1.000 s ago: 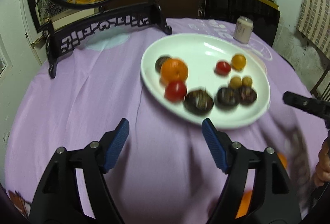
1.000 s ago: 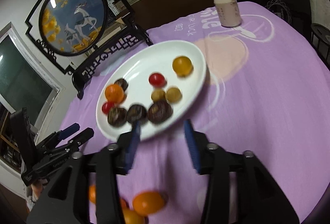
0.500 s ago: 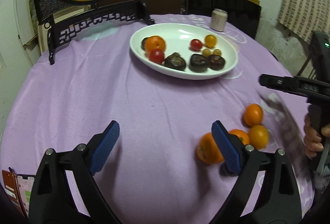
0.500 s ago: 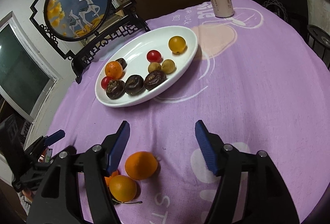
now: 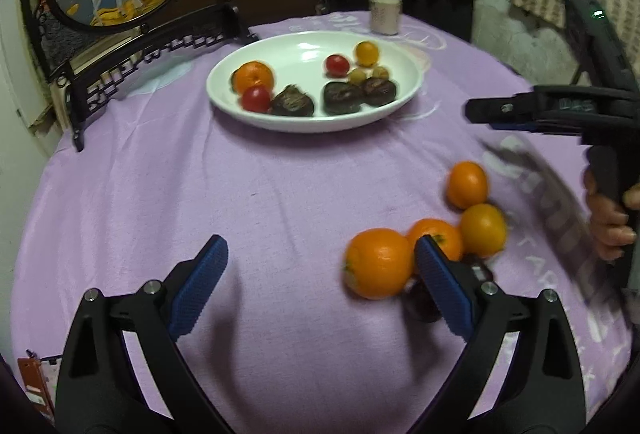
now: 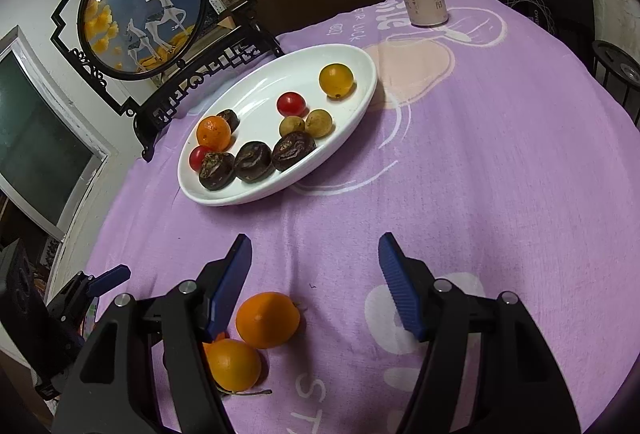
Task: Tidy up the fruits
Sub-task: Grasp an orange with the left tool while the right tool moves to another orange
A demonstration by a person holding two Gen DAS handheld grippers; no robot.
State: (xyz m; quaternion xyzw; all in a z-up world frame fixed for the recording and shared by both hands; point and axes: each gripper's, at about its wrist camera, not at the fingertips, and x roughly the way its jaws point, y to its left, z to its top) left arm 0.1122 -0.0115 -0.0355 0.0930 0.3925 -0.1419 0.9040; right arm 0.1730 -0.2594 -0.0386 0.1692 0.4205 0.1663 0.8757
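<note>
purple cloth (image 5: 280,194); both grippers angled down: left gripper (image 5: 320,290) jaws opening, right gripper (image 6: 316,282) jaws apart, empty.

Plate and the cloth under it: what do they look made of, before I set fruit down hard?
The plate looks like glazed white ceramic or porcelain: glossy, with bright highlights on its bare centre. Melamine can't be ruled out. The tablecloth looks like soft purple fleece or plush: matte, fuzzy nap, gentle folds, white printed lettering.
</note>
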